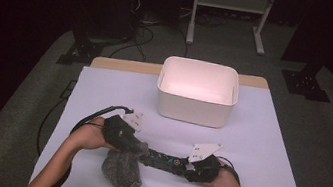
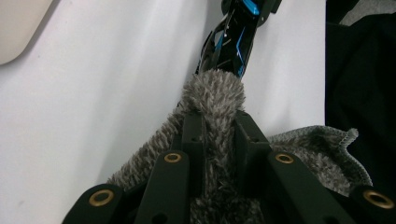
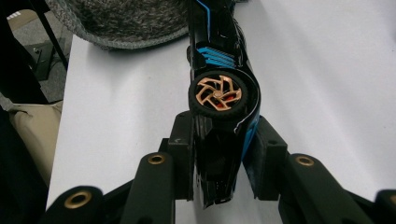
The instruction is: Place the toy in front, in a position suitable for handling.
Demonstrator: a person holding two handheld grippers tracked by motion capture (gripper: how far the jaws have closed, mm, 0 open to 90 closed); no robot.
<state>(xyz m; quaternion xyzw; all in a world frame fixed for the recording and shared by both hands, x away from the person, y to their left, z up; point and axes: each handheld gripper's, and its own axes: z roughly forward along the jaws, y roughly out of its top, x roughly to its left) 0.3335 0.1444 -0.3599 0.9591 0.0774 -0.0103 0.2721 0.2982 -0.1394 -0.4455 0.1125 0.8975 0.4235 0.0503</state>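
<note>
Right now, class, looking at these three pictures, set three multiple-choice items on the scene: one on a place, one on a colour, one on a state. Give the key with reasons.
1. Where does the white bin stand?
A. At the table's far side, beyond both claws
B. Between the person's forearms
C. On the floor

2. What colour are the spokes of the toy car wheel?
A. Silver
B. Copper-gold
C. Green

3. What is the left claw doing?
A. Hanging open above the table
B. Resting inside the bin
C. Clamped on the grey fuzzy cloth

Key:
1 A, since the high view shows the bin on the white table beyond both hands.
2 B, since the right claw view shows a copper-gold wheel on the black-and-blue car it grips.
3 C, since the left claw view shows the cloth pinched between its jaws.
</note>
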